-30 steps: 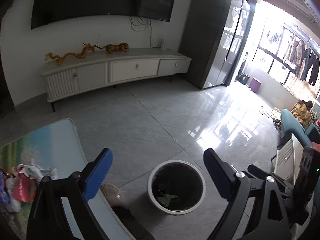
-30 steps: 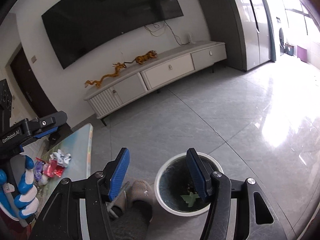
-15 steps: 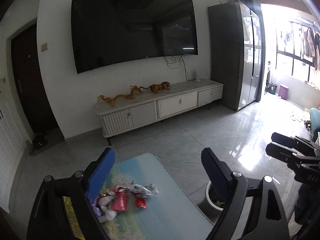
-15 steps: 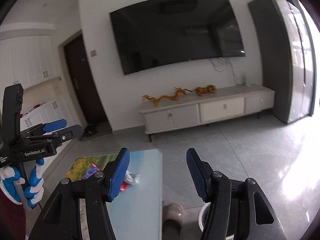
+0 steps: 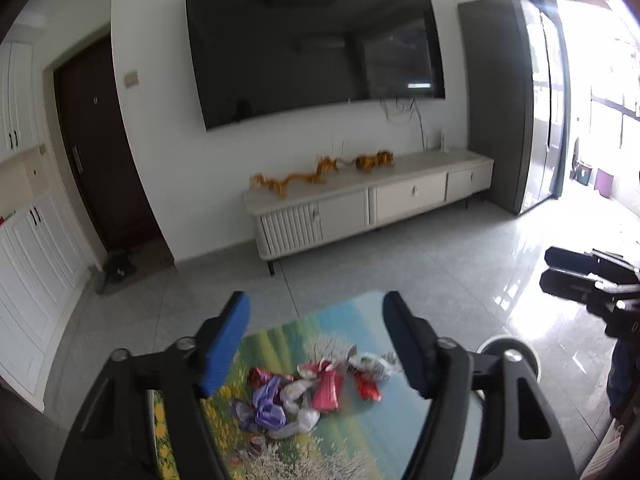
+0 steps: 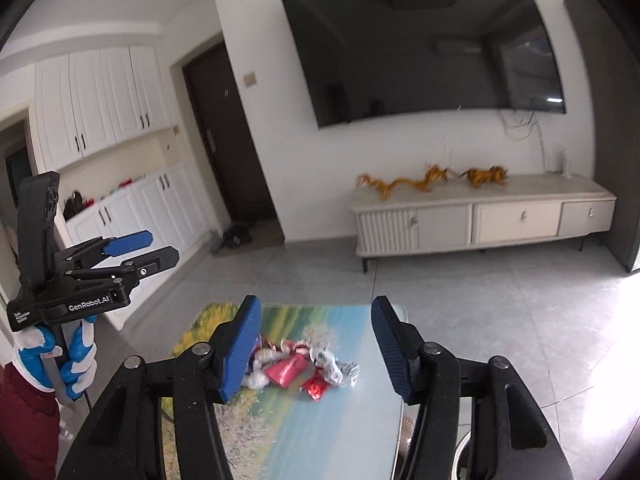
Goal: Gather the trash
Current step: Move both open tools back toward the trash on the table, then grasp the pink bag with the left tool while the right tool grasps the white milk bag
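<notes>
A: Left wrist view: the left gripper [image 5: 316, 340] hangs above the table [image 5: 360, 436] with nothing between its blue pads; its jaws have just been closing and now stand about half apart. The trash pile [image 5: 308, 392], crumpled wrappers in red, purple and white, lies in the lower middle of the frame, on the table's printed top.

B: And the right gripper [image 6: 316, 344]?

A: In the right wrist view it is likewise empty, jaws partly apart and just closing a little. The pile sits low in the centre there, between and beyond its fingers.

B: What could go wrong?

A: The wrappers overlap and look light and slippery. Jaws this narrow may straddle only one scrap, or nudge the heap sideways so pieces slide toward the table edge. A pinch on a loose corner could let the wrapper slip out on the way across.

B: Where would it go?

A: The bin [image 5: 508, 350] shows only as a white rim at the lower right of the left view, half hidden behind the gripper. I'd judge a drop could miss it. Both grippers aim at the same small heap, so they could also collide.
</notes>
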{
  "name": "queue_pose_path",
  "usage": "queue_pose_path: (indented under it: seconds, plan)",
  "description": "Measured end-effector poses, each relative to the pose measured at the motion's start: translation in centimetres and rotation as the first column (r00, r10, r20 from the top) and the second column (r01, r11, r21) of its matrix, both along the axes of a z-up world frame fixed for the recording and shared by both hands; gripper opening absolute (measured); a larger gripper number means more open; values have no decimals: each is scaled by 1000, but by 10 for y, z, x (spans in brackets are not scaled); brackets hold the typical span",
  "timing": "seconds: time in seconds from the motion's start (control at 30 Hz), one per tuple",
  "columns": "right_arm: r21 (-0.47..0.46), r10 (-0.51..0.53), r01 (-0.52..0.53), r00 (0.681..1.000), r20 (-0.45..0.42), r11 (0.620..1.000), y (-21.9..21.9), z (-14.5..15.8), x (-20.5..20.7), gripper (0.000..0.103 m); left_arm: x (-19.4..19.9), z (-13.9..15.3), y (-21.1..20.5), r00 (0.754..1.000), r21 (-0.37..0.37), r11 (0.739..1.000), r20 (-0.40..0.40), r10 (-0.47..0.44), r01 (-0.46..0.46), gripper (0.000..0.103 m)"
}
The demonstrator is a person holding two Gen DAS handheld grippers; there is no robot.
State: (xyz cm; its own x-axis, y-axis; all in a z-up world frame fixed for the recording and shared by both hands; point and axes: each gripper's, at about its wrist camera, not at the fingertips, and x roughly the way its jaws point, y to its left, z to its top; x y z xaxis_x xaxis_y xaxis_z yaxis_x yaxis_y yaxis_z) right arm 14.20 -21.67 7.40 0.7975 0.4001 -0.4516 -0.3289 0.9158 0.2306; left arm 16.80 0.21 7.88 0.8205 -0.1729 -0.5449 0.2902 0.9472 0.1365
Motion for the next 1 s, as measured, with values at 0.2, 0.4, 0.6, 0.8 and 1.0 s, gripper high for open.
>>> queue_pose_path:
  seconds: [0.2,0.4,0.6,0.8,1.0]
  plan:
    - [2,61,-61,991,-118,998,21,-64,61,45,42,-93,13,988,2,1000,-154,-24,25,55]
    - [-4,89,-92,966,-244,996,41,-124,115,44,82,-170,12,951,-9,999,-306,-52,51,51]
    - [-35,105,-125,930,-352,991,61,-174,145,44,98,-213,0,923,37,991,-371,-107,130,51]
    - [-100,106,-161,902,-419,982,77,-211,164,44,113,-244,-1,899,69,987,-426,-102,145,51]
    - [-123,92,-162,891,-444,979,84,-232,176,42,120,-255,-3,891,77,984,-440,-111,161,51]
